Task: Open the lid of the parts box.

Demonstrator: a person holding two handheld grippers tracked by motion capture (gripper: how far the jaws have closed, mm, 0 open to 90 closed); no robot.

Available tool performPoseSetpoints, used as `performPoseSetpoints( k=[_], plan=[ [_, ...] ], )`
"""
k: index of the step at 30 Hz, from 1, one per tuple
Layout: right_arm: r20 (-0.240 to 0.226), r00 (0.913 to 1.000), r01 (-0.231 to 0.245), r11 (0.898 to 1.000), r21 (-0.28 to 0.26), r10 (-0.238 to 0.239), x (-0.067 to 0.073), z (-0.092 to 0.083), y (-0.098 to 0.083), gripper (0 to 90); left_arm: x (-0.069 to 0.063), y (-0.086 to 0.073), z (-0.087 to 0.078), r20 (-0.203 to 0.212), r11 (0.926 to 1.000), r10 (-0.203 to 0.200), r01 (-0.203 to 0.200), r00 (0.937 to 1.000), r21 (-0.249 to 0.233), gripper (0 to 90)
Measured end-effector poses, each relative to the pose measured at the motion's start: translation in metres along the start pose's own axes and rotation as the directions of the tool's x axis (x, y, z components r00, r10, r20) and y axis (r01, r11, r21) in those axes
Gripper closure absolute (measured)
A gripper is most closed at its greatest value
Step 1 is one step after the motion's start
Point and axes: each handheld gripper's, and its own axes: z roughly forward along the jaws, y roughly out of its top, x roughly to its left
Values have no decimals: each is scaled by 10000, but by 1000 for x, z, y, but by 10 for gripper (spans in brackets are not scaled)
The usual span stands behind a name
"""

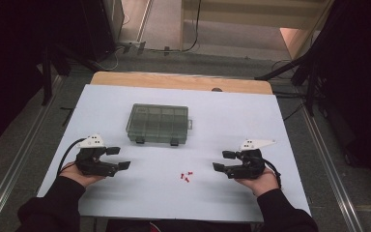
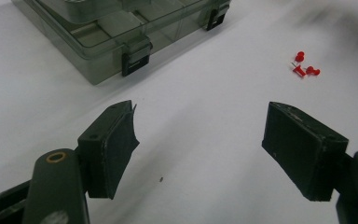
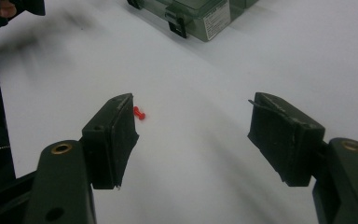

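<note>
From the high view, a white table (image 1: 125, 96) carries a smoky clear compartment box (image 1: 158, 123) at its middle, lid down and both front latches fastened as far as can be told; near of it and a little to the right lies a small cluster of red pushpins (image 1: 186, 176); the left gripper (image 1: 117, 158) rests at the near left, the right gripper (image 1: 221, 160) at the near right, each with jaws spread and nothing between them; the pins sit between the two tools, closer to the right one.

In the left gripper view the jaws stand wide apart over bare table; the box (image 2: 121, 28) lies far and to the left with one black latch (image 2: 135, 58) facing the camera; the pushpins (image 2: 304, 66) show far right, three red heads close together.

In the right gripper view the jaws are likewise released and empty; one red pushpin (image 3: 139, 113) peeks out just beside the left jaw's inner edge; the box corner (image 3: 200, 18) is at the far edge.

By my reading this is the start: nothing is grasped yet and the box is closed; the next move probably calls for either opening the latches or a fine pinch on one pin, with the jaws lowered flat to the table so the tiny pin does not skid away.
</note>
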Motion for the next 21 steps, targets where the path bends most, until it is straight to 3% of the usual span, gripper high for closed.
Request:
performPoseSetpoints(
  k=[3, 21],
  plan=[
    [-21, 10000, 78, 10000, -32, -78, 0, 4, 3, 328, 2, 1, -1, -73, 9998, 38, -37, 10000, 183, 246],
    [169, 9996, 254, 9989, -388, -247, 4, 18, 13, 328, 10, 4, -1, -239, 10000, -33, 31, 9997, -95, 246]
  ],
)
